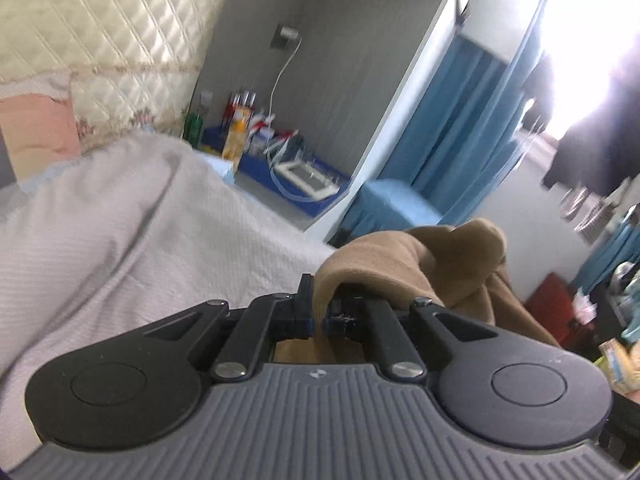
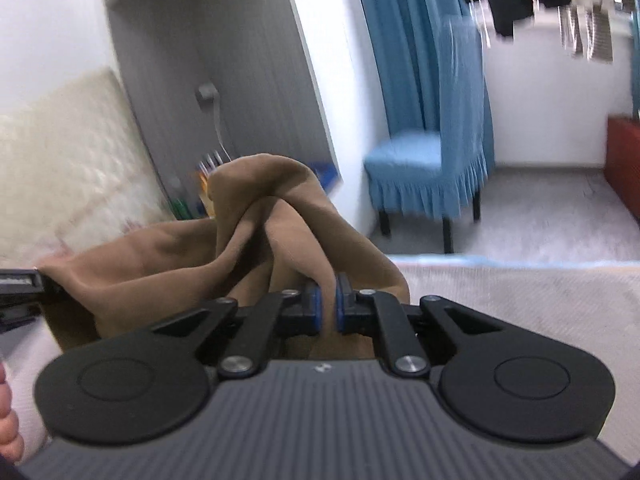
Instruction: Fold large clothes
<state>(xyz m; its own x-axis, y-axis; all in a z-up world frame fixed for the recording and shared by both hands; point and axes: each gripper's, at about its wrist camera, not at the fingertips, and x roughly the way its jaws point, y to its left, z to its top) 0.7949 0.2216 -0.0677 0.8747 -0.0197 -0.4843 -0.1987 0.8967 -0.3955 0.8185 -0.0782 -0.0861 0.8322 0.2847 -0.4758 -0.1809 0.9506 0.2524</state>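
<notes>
While both views blur a little, the left tool (image 1: pixel 318 312) is clamped on a fold of the brown garment (image 1: pixel 420 260), and the right tool (image 2: pixel 328 306) pinches another fold of it between its 2 blue pads (image 2: pixel 317 304). That garment bunches up over the pale bed cover (image 1: pixel 120 240). Beyond the bed, a blue tray (image 1: pixel 280 168) holds bottles and small clutter; a blue chair (image 2: pixel 424 168) stands by the curtain (image 2: pixel 396 52).
</notes>
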